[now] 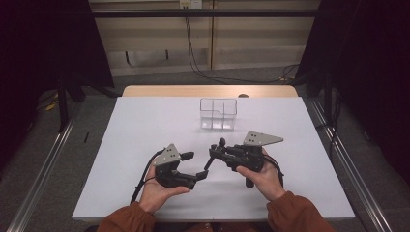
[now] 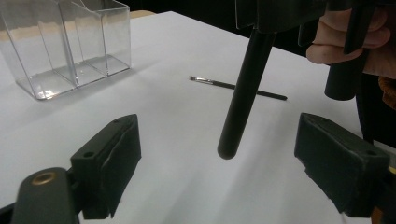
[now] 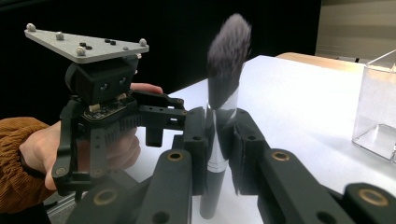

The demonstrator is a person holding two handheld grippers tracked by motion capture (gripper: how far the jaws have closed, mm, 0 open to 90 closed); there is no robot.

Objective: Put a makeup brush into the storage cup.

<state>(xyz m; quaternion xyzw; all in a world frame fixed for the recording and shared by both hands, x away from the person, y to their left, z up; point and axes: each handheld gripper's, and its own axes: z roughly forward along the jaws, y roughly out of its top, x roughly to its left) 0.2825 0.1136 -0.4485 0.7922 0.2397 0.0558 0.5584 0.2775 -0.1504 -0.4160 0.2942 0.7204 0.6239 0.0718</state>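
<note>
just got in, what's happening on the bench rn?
A person holds a gripper in each hand over the white table. The right gripper is shut on a makeup brush, bristles up, handle hanging above the table. The left gripper is open just beside it, holding nothing. A thin brush lies on the table, and a clear divided organizer stands empty farther back.

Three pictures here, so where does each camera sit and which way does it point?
High view: above the person's side, looking forward and down on the table; both forearms, left gripper and right gripper show.
Left gripper view: rides the left gripper, looking between its open jaws at the makeup brush handle, a thin brush and the clear organizer.
Right gripper view: rides the right gripper, clamped on the makeup brush, facing the left hand.
All three share the organizer.
</note>
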